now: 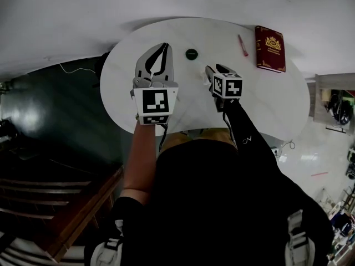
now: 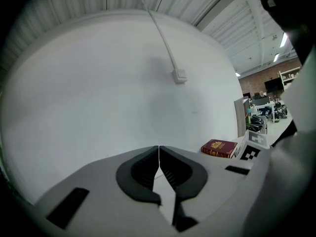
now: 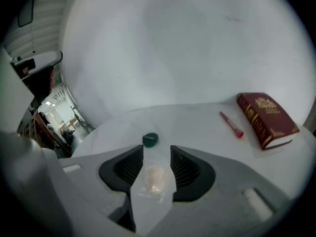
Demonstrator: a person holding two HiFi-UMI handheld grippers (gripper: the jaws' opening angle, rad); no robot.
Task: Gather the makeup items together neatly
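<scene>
The left gripper (image 2: 159,153) is hanging over the left part of the white table (image 1: 266,107). Its jaws are pressing together with nothing between them, and it is taking no part in this step.

The right gripper (image 3: 157,150) is pointing down at the table with its jaws standing apart. A small clear packet (image 3: 153,179) with a pale pad inside is lying loose on the table between them, and the pads are not pressing on it. A green round item (image 3: 150,139) is sitting near, at 12 o'clock from the jaws. A red stick (image 3: 231,124) is lying well apart at 2 o'clock, near a dark red book (image 3: 266,118).

I am judging that the packet is being placed by the green item. To do this well, the gripper should be drawing straight back and up, so that no pad is catching the thin film and dragging the packet away. The red stick is probably the next item to bring.
</scene>
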